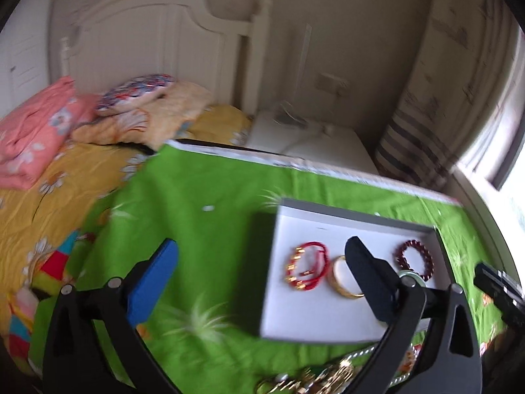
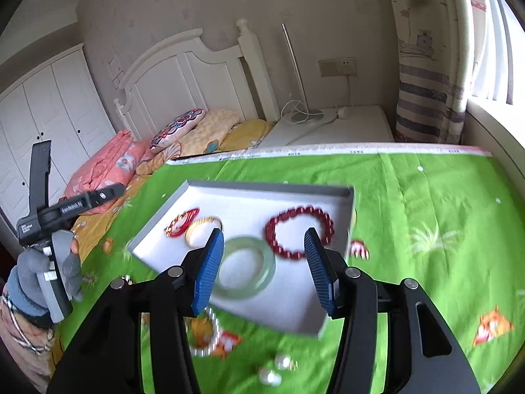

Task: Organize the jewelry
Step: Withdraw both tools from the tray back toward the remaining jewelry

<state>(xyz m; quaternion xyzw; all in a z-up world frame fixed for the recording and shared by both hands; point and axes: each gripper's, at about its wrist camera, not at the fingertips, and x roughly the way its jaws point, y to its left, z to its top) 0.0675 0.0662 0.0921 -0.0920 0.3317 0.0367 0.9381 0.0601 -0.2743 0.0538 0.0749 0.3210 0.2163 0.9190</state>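
Note:
A white tray [image 2: 331,197] lies on the green cloth and holds a red cord bracelet [image 2: 181,222], a gold bangle [image 2: 202,226], a pale green jade bangle [image 2: 244,267] and a dark red bead bracelet [image 2: 300,236]. My right gripper [image 2: 264,269] is open and empty above the jade bangle, near the tray's front. My left gripper [image 1: 261,277] is open and empty over the tray's left edge [image 1: 272,262]; the red cord bracelet [image 1: 306,266], gold bangle [image 1: 341,279] and bead bracelet [image 1: 414,259] show there. A pile of gold and pearl jewelry [image 1: 328,377] lies below the tray.
A pearl string [image 2: 210,335] and loose pearl earrings [image 2: 274,369] lie on the green cloth [image 2: 426,197] in front of the tray. A bed with pillows [image 2: 177,128] stands to the left, a white nightstand [image 2: 344,124] behind, a curtain and window at right.

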